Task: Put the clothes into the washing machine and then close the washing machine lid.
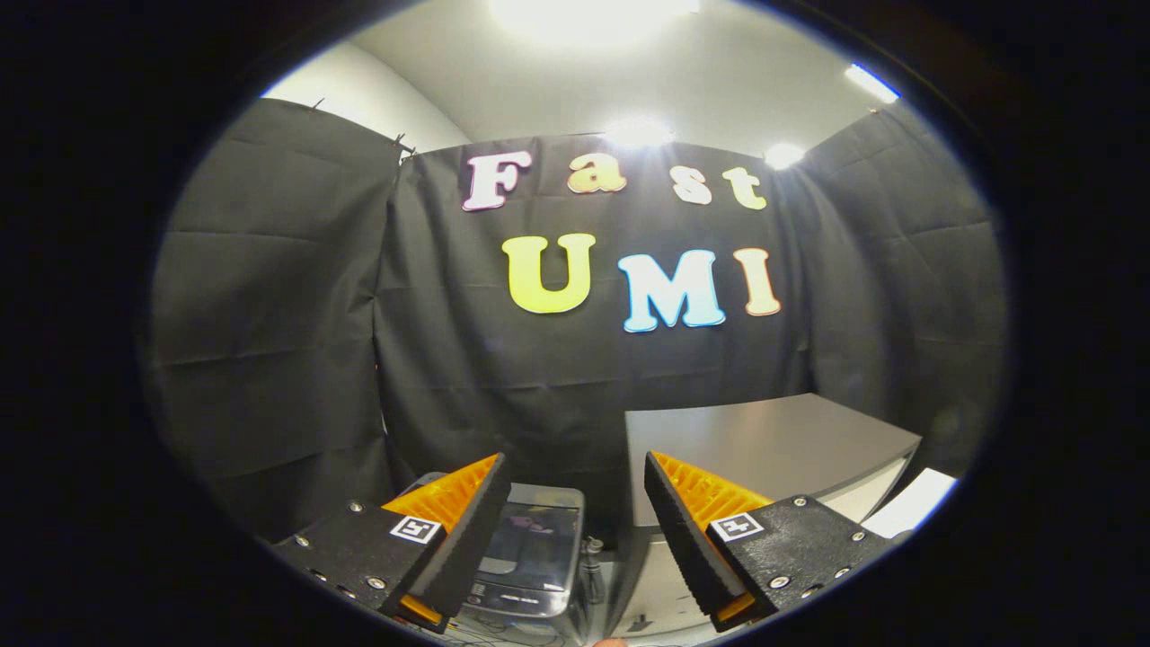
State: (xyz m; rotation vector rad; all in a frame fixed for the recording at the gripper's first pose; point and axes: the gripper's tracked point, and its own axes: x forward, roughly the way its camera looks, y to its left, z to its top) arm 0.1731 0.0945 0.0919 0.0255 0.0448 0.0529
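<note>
I hold the hand-held gripper (578,530) released and empty, high, to look over the scene. The washing machine (532,553) stands below between its fingers, beside the counter (764,449); I see no clothes.

washing machine (530,548) | grey, lid down (dark see-through panel) | stood low beside the table, just beyond the parted fingers

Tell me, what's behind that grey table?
Behind the grey table hangs the black cloth wall. The gripper is open and holds nothing; the washing machine sits beyond its fingers. The table hides the floor behind it.
</note>
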